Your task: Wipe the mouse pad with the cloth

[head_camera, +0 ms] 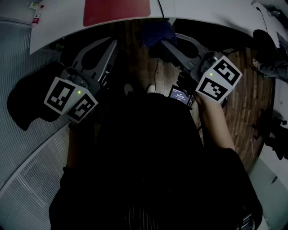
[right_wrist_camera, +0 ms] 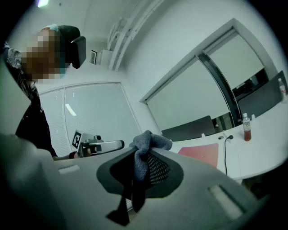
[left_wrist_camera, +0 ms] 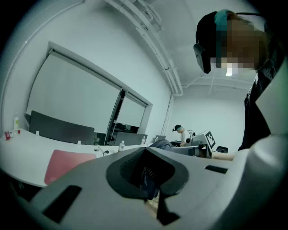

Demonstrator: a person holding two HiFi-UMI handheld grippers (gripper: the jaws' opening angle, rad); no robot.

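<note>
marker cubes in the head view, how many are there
2. One marker cube sits at lower left, on the left claw. The other is at upper right, on the right claw, which pinches the cloth.

Two grippers, the left gripper point(left_wrist_camera: 146, 173) and the right gripper point(right_wrist_camera: 137, 173), and two marker cubes, the left marker cube point(head_camera: 69, 99) and the right marker cube point(head_camera: 218, 81). One cloth point(right_wrist_camera: 148, 141), one red mouse pad point(head_camera: 117, 11), one white table point(head_camera: 202, 11), one black cable point(right_wrist_camera: 225, 155) and one small screen point(head_camera: 180, 95). Two bottles, a bottle with red in it point(right_wrist_camera: 246, 128) and a bottle at the edge point(right_wrist_camera: 281, 87), and two people, the person in black point(head_camera: 148, 170) and a person far off point(left_wrist_camera: 182, 133) across the room.
</note>
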